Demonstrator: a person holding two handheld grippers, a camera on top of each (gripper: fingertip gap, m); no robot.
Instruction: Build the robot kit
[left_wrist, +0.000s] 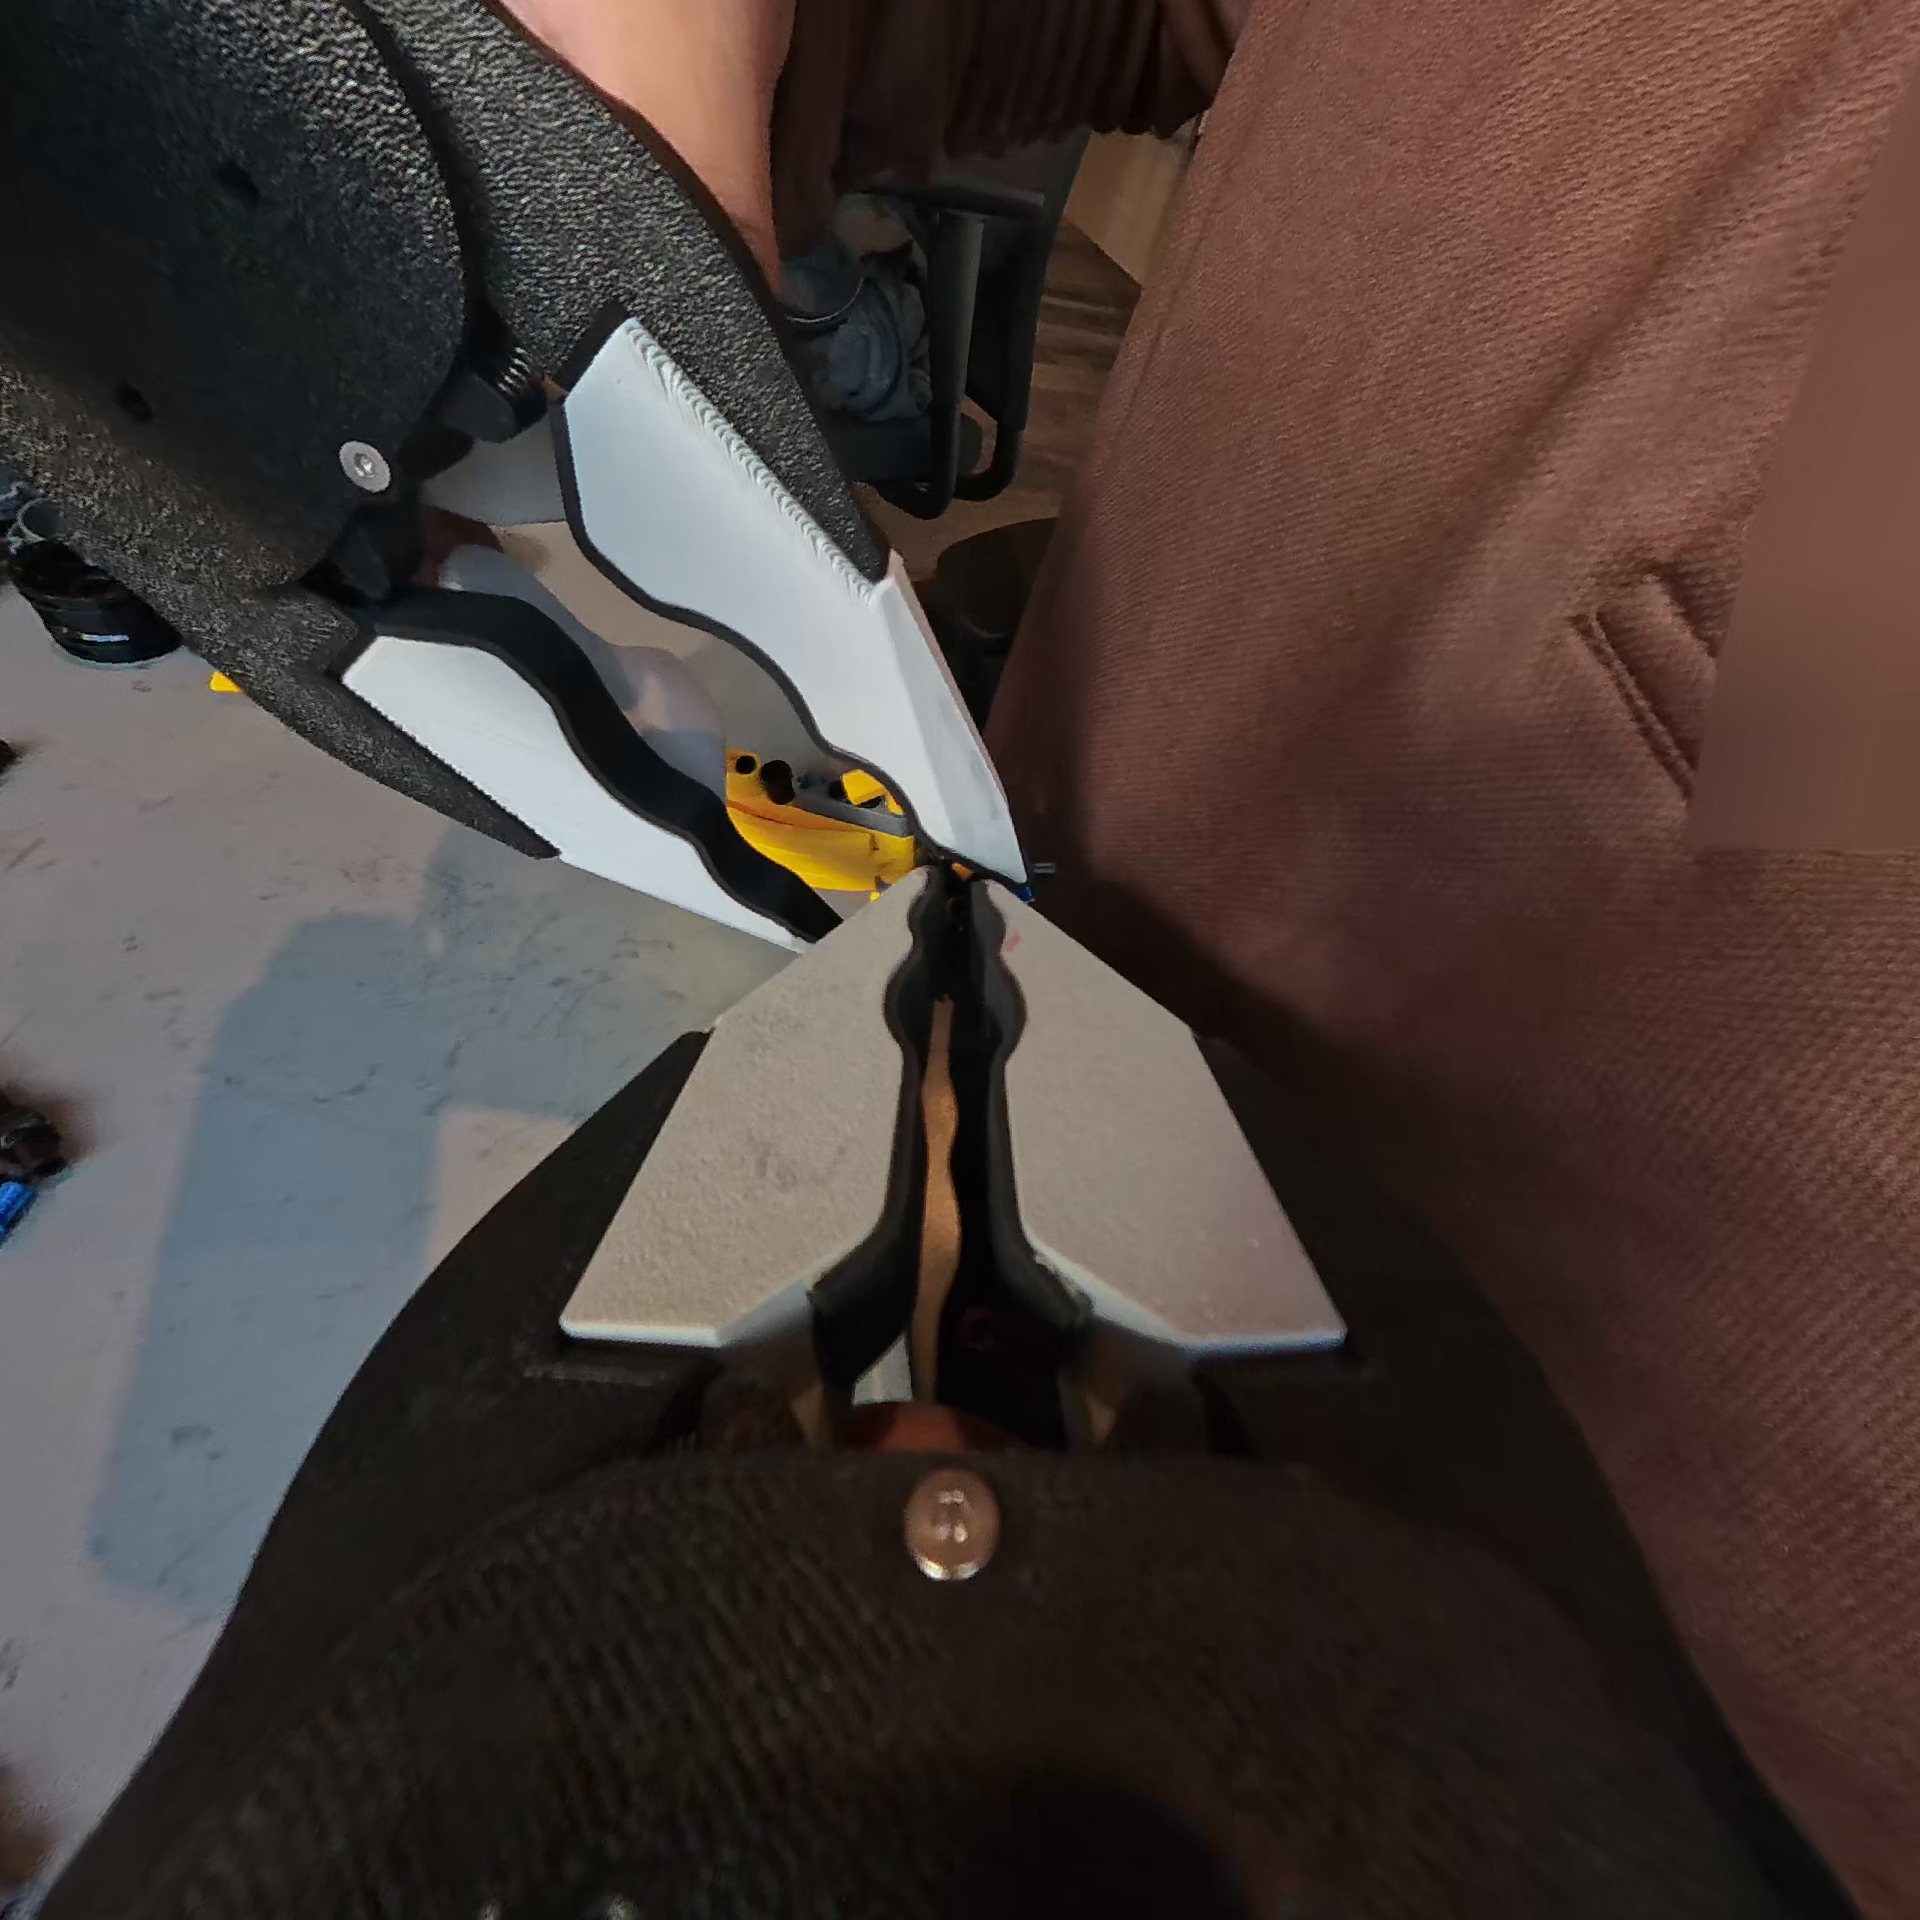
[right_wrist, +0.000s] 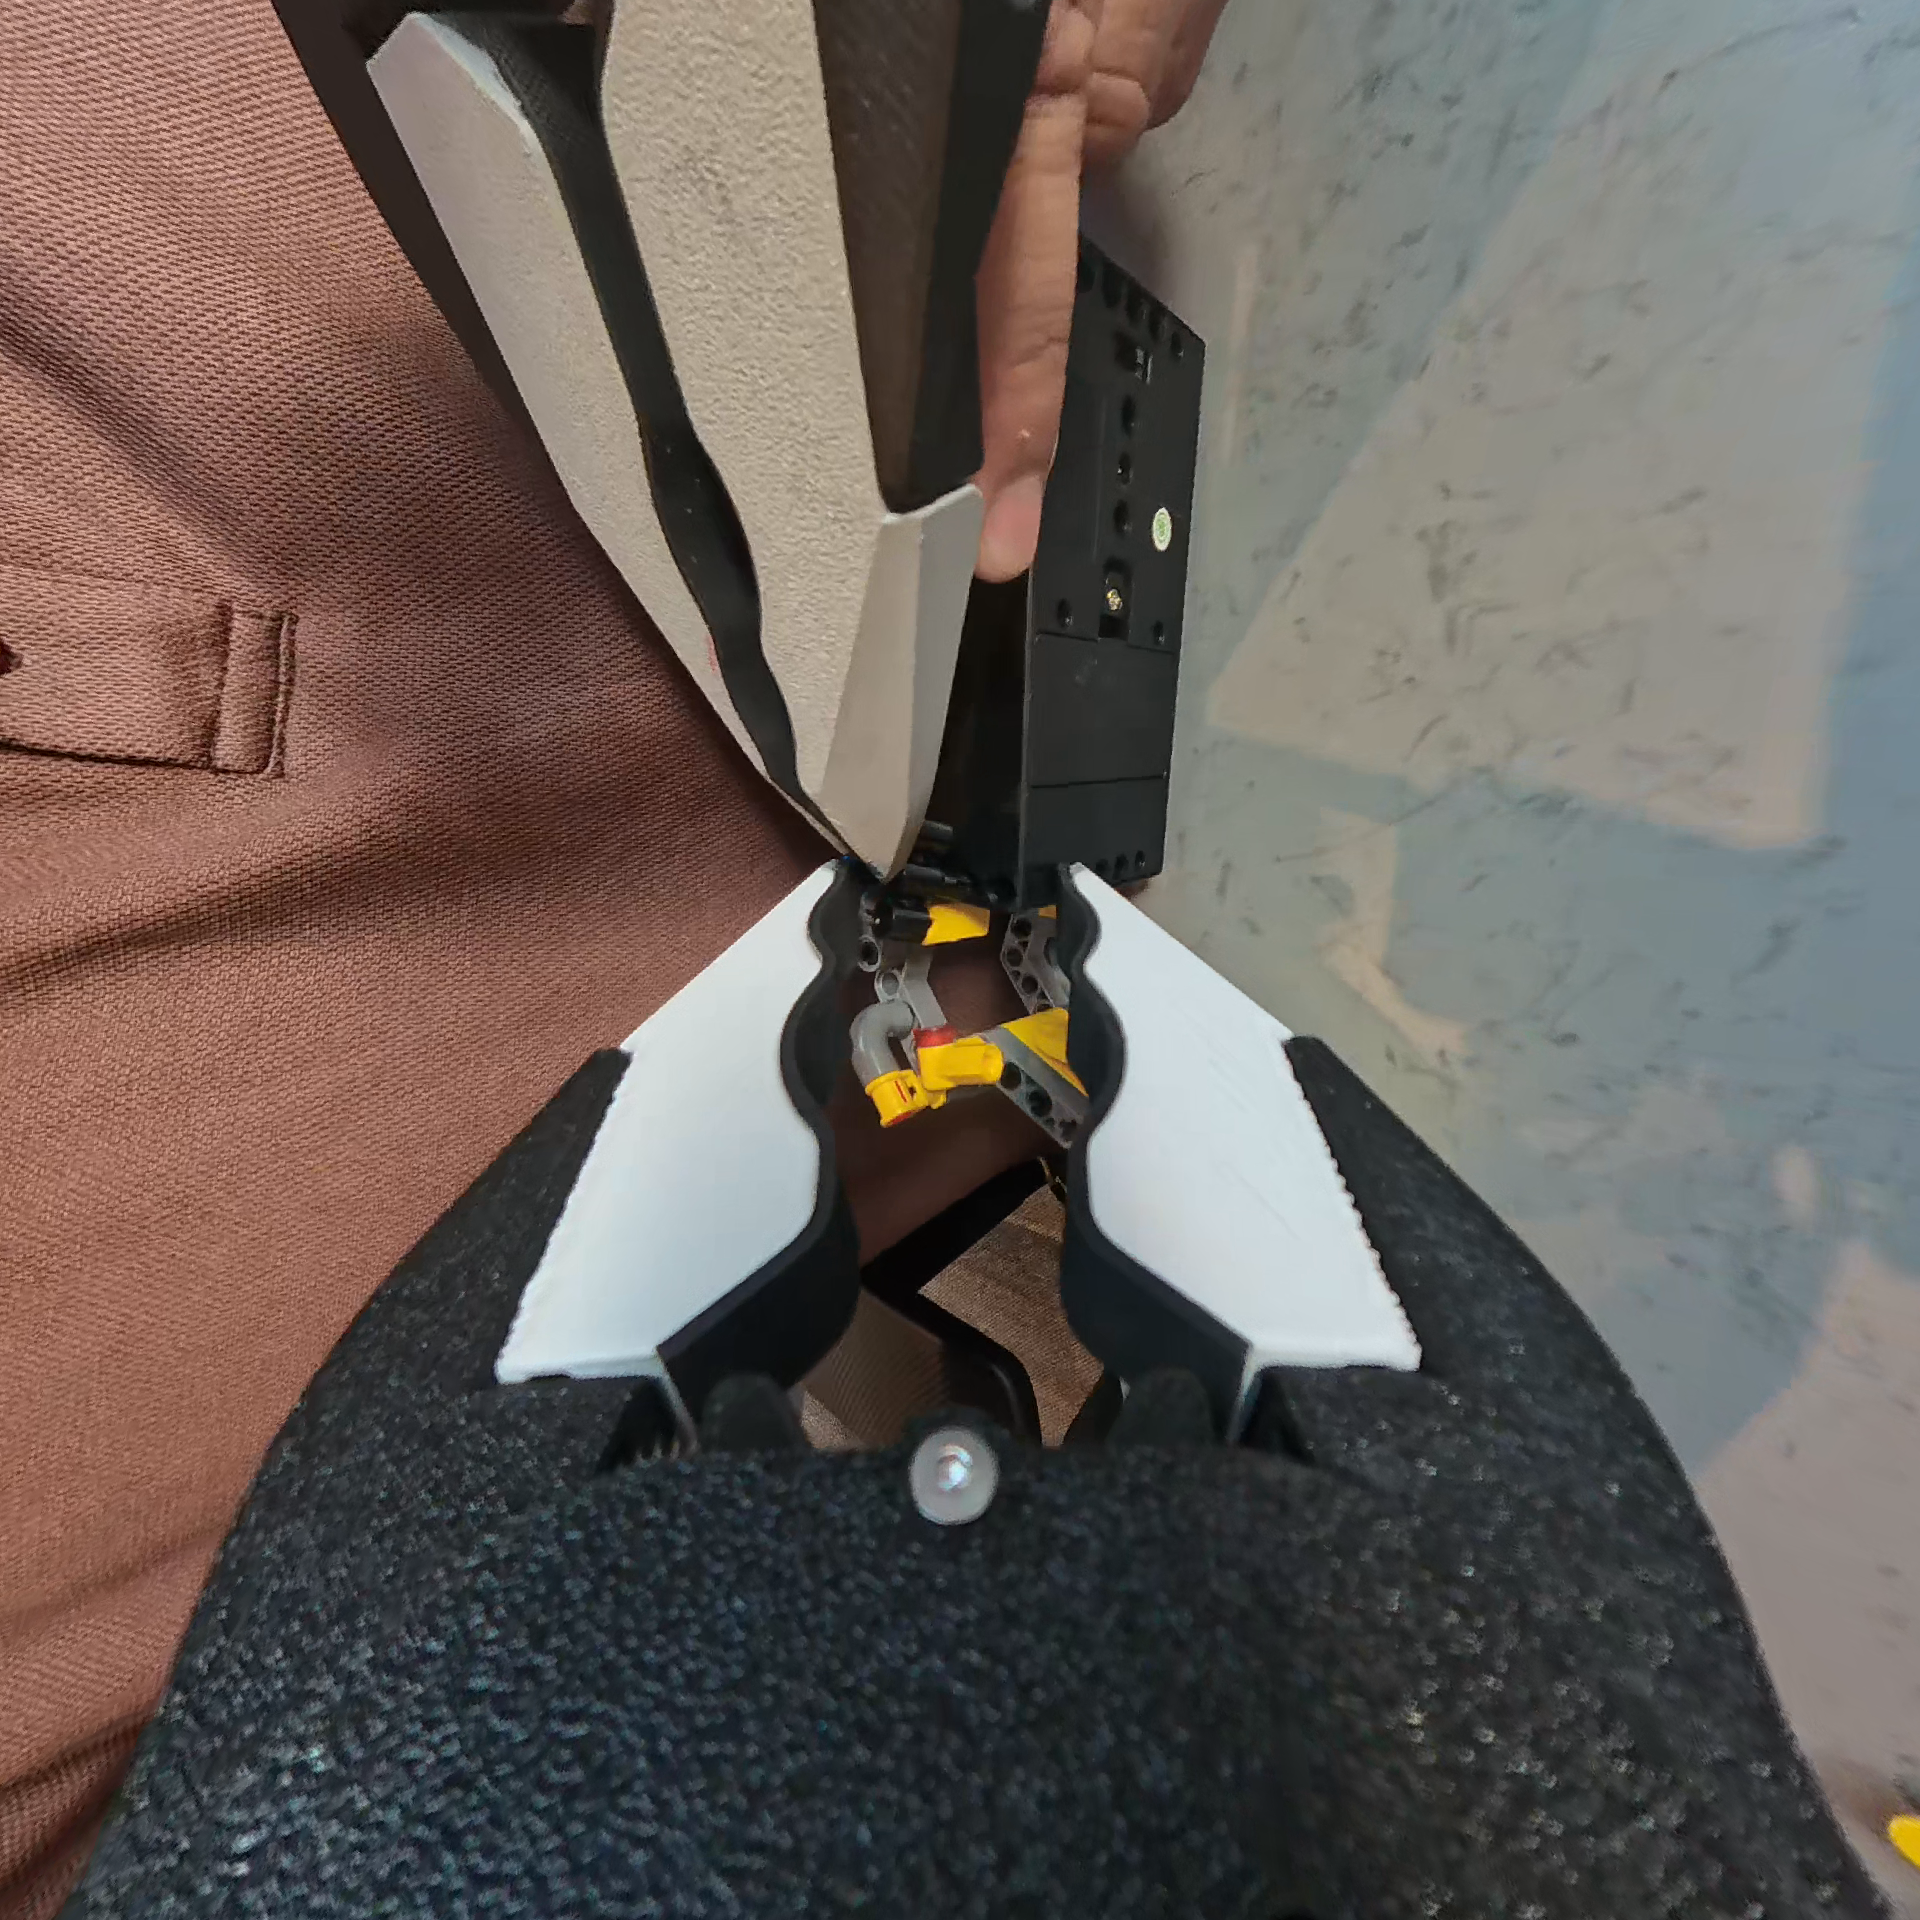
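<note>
Two tools meet tip to tip. Left wrist view: the left tool, jaws nearly closed, pinches something too small to identify; the right tool enters from 10 o'clock, before a brown garment. Right wrist view: the right tool grips a brick-built model, with yellow and grey parts between its half-open fingers.

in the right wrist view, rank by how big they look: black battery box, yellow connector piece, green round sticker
1. black battery box
2. yellow connector piece
3. green round sticker
All sit at similar depth, so the order looks reliable.
</note>
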